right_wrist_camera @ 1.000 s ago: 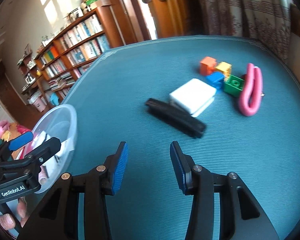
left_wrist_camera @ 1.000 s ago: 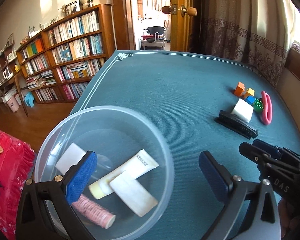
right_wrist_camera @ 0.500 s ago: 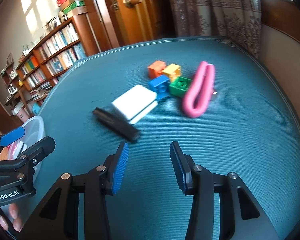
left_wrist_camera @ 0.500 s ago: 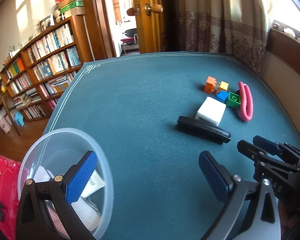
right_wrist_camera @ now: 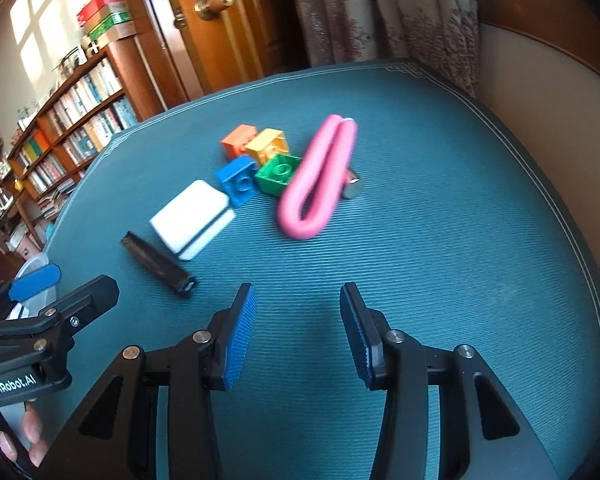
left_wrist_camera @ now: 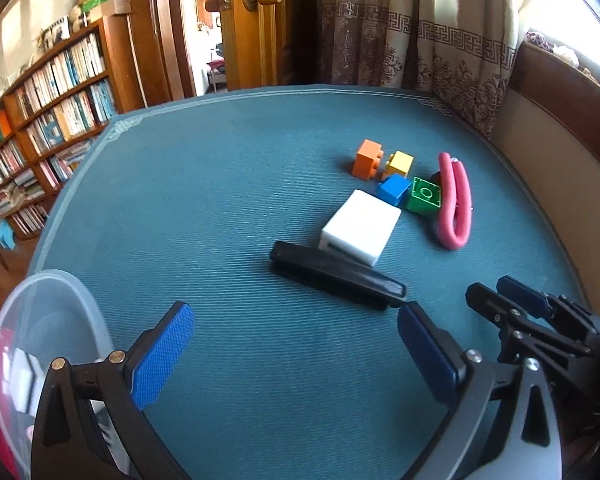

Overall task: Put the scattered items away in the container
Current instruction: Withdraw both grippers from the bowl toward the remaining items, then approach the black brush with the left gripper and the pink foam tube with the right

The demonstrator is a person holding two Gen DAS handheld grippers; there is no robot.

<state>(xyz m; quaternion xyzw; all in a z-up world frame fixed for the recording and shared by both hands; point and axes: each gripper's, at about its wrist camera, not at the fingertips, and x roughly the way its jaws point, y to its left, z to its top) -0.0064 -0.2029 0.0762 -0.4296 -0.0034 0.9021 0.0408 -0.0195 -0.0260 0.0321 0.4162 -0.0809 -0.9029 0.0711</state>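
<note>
Left hand-held gripper [left_wrist_camera: 296, 338]: spread wide, empty — near the black bar [left_wrist_camera: 336, 276].
Right hand-held gripper [right_wrist_camera: 296, 334]: parted, empty.
Clear bowl [left_wrist_camera: 82, 300]: left of the bar.
White box [left_wrist_camera: 360, 226]: touching the bar.

Both my grippers hang low side by side, left gripper [left_wrist_camera: 294, 350] spread wide, right gripper [right_wrist_camera: 296, 334] parted too, nothing held.

Teal mat [left_wrist_camera: 228, 184], black bar [left_wrist_camera: 336, 276], white box [left_wrist_camera: 360, 226], toy blocks [left_wrist_camera: 396, 176], pink loop [left_wrist_camera: 456, 200], clear bowl [left_wrist_camera: 40, 292]
</note>
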